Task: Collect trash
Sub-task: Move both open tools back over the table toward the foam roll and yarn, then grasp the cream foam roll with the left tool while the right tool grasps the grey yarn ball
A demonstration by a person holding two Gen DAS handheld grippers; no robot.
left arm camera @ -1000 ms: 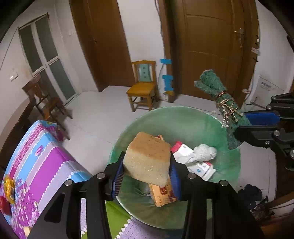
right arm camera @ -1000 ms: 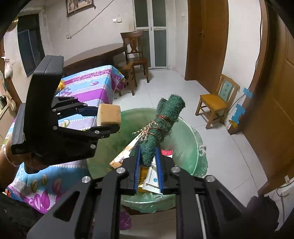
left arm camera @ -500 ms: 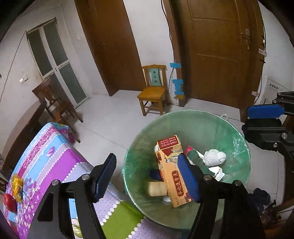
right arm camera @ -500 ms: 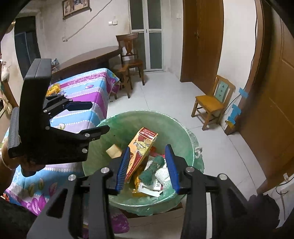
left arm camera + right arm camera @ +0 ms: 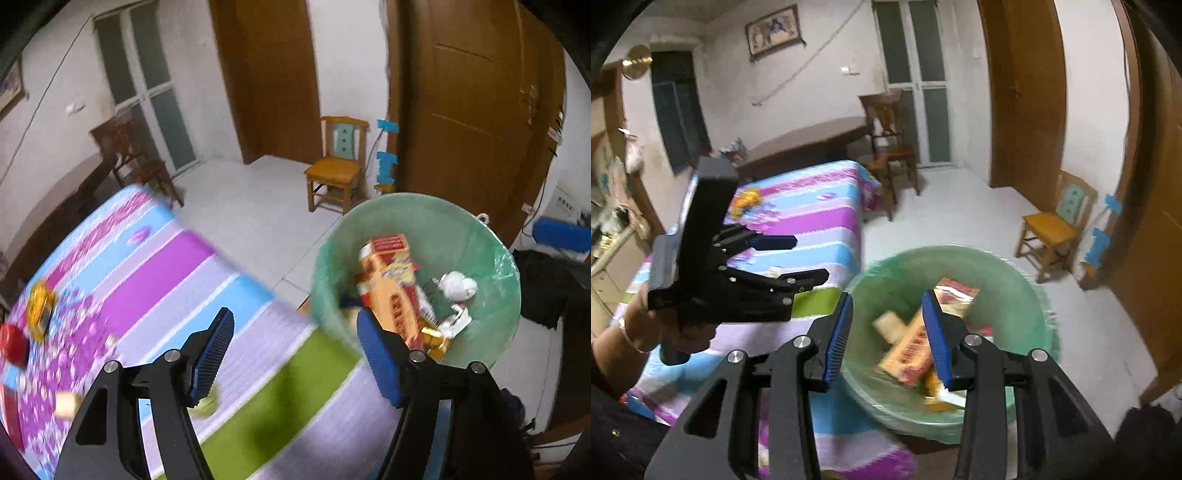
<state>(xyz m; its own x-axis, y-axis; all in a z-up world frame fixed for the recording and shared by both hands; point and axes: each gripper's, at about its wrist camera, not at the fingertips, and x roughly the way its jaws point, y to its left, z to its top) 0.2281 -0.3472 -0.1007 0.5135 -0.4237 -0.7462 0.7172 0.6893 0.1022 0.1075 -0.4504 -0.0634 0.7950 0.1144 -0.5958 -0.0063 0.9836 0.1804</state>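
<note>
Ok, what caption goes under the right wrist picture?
Open right gripper above the green-lined trash bin, a red-and-yellow cardboard box inside.

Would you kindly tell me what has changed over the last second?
Both tongs let go: the left tongs dropped the sponge and the right tongs the green bundle into the bin. Now open and empty, the left has swung toward the table. The bin stayed put.

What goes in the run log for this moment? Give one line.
left gripper: open, empty | right gripper: open, empty | bin: holds box, sponge
</note>
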